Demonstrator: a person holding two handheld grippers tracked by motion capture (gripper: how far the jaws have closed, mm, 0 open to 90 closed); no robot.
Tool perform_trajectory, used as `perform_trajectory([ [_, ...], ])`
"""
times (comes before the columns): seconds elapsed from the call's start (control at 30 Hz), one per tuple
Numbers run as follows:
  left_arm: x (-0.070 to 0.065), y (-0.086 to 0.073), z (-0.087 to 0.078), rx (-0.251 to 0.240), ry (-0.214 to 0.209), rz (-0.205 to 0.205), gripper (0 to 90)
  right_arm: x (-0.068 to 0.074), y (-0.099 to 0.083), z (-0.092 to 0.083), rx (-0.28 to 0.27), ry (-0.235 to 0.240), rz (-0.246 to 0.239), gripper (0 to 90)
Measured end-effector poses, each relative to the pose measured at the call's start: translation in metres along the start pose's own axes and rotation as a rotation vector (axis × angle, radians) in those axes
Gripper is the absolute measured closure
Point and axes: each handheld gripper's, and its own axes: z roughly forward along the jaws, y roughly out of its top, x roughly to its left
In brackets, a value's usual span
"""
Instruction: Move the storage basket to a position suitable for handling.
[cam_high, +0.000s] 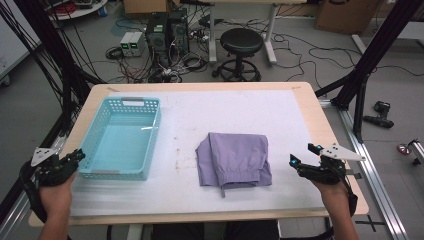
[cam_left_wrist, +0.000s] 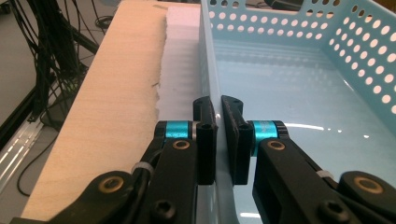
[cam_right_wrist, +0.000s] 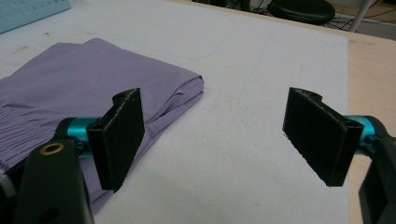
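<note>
The left hand-held gripper (cam_left_wrist: 218, 140) is clamped on the near-left wall of the blue basket (cam_high: 121, 172), which sits at the worktop's (cam_high: 310, 107) nine o'clock, long axis toward twelve. The folded purple shorts (cam_high: 234, 159) lie at its three o'clock, nearer the wide-open, empty right hand-held gripper (cam_high: 303, 155).

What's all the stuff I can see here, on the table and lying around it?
Basket: one, light blue, perforated, empty, left on the mat.
Folded garment: one, lilac, middle of the mat.
Mat: one, white, covering the table.
Table: one, pale wood.
Stool: one, black, on the floor behind.
Computer towers: two, black, among cables.
Power drill: one, black, floor at right.
Left gripper: black, clamped on the basket's wall.
Right gripper: black, jaws wide apart, right of the garment.
</note>
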Motion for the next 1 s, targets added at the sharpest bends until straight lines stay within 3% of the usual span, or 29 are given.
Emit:
perform_trajectory([
  [0.13, 0.001, -0.002, -0.003, -0.011, -0.018, -0.012, 82.7, 0.000, 0.000, 0.000, -0.003, -0.001, 0.002, 20.8],
  [0.17, 0.001, -0.002, -0.004, -0.022, -0.020, -0.016, 78.1, 0.000, 0.000, -0.001, -0.005, -0.001, 0.001, 20.8],
  [0.23, 0.002, 0.001, -0.006, -0.068, -0.005, -0.035, 56.6, -0.001, 0.000, -0.001, -0.004, -0.001, 0.002, 20.8],
  [0.3, 0.003, 0.002, -0.008, -0.086, -0.006, -0.036, 48.2, -0.001, 0.000, 0.000, -0.005, -0.002, 0.001, 20.8],
  [0.33, 0.001, 0.008, -0.013, -0.148, -0.012, -0.041, 41.6, -0.001, 0.001, 0.000, -0.006, -0.001, 0.000, 20.8],
  [0.43, -0.006, 0.015, -0.016, -0.207, -0.071, -0.050, 30.6, 0.000, 0.002, 0.000, -0.009, -0.002, 0.004, 20.8],
  [0.53, -0.017, 0.019, -0.015, -0.257, -0.133, -0.031, 21.4, 0.000, 0.002, 0.000, -0.019, 0.001, 0.006, 20.8],
  [0.57, -0.017, 0.019, -0.015, -0.257, -0.133, -0.031, 19.9, -0.001, 0.002, 0.000, -0.019, 0.001, 0.008, 20.8],
  [0.6, -0.025, 0.023, -0.013, -0.271, -0.170, -0.017, 18.0, -0.001, 0.002, 0.000, -0.020, 0.000, 0.010, 20.8],
  [0.7, -0.037, 0.027, -0.008, -0.276, -0.213, -0.005, 17.7, -0.004, 0.003, 0.001, -0.025, -0.005, 0.019, 20.8],
  [1.0, -0.068, 0.037, -0.005, -0.302, -0.281, 0.007, 17.8, -0.003, 0.006, 0.002, -0.033, 0.006, 0.016, 20.7],
])
